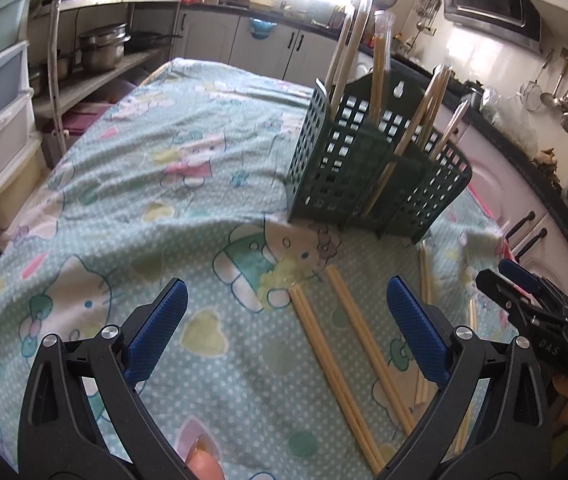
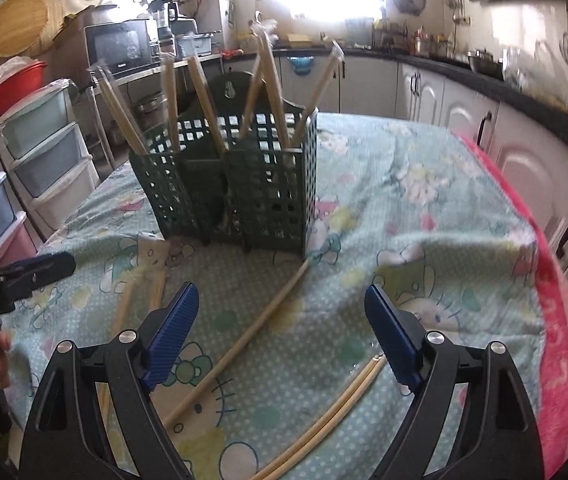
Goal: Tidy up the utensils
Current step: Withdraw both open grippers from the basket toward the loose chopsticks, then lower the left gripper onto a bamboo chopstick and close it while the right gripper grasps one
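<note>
Chopsticks wait on the cloth

Chopsticks lie flat on the cartoon cloth, near the green basket. More sticks stand inside it. Left gripper and right gripper both gape wide, holding nothing.

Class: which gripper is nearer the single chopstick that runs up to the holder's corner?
Right. The right gripper hangs open directly over the single chopstick, which passes between its fingers. The left gripper is off to that chopstick's left, over other chopsticks.
</note>
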A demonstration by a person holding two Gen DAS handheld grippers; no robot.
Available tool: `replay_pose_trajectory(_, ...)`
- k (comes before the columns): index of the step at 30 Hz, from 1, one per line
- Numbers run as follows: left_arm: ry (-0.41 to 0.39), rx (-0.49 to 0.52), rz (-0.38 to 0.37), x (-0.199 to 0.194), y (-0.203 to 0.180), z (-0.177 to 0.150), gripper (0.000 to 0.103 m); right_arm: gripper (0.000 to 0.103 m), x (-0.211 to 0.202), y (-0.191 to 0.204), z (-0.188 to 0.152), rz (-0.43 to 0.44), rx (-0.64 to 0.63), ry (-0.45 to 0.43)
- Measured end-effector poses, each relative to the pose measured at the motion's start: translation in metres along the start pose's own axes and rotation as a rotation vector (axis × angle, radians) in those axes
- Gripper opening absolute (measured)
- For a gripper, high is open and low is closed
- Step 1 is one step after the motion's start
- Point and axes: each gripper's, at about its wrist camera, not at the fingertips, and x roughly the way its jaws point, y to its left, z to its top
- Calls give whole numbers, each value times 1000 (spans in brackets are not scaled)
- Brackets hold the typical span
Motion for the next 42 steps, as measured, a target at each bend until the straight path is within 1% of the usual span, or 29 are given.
replay_pose_trajectory(1,9,-1,-8,2,0,-2,80,82,3,-3,0,1,11,11)
replay_pose_trajectory(5,57,-16,-36,14,0,-9,59,76,14,-10,3,23,40,37)
replay_pose_trajectory(6,68,-22,-43,17,0,-11,50,75,17,-11,4,30,46,44)
replay_pose_trajectory(7,79,-28,-51,19,0,-12,43,70,22,-12,6,37,54,60)
replay_pose_trajectory(10,113,-41,-77,28,-3,-15,35,61,37,-15,10,51,68,99)
replay_pose_trajectory(14,132,-46,-77,37,-5,-13,31,57,52,-18,17,65,93,128)
replay_pose_trajectory(17,147,-56,-66,46,-6,-9,31,55,61,-19,22,60,98,136)
replay_pose_trajectory(20,162,-93,-49,56,-1,-6,31,55,68,-20,27,50,105,139)
replay_pose_trajectory(22,169,-122,-53,63,2,-4,31,55,74,-21,28,44,114,142)
replay_pose_trajectory(24,166,-116,-44,65,2,-3,31,54,82,-24,28,23,122,152)
replay_pose_trajectory(29,159,-113,-34,68,3,1,29,42,102,-34,23,13,166,208)
replay_pose_trajectory(30,158,-109,-31,68,3,0,27,37,105,-35,22,12,172,216)
replay_pose_trajectory(32,152,-104,-23,68,4,0,24,35,109,-36,21,7,172,212)
replay_pose_trajectory(34,150,-97,-17,70,6,1,20,26,110,-33,20,-24,138,205)
replay_pose_trajectory(37,146,-101,-9,70,8,0,15,19,109,-33,18,-30,126,199)
replay_pose_trajectory(41,128,-138,-30,71,15,0,13,17,105,-28,14,-47,102,186)
replay_pose_trajectory(42,127,-143,-29,72,16,0,10,16,103,-28,13,-44,113,181)
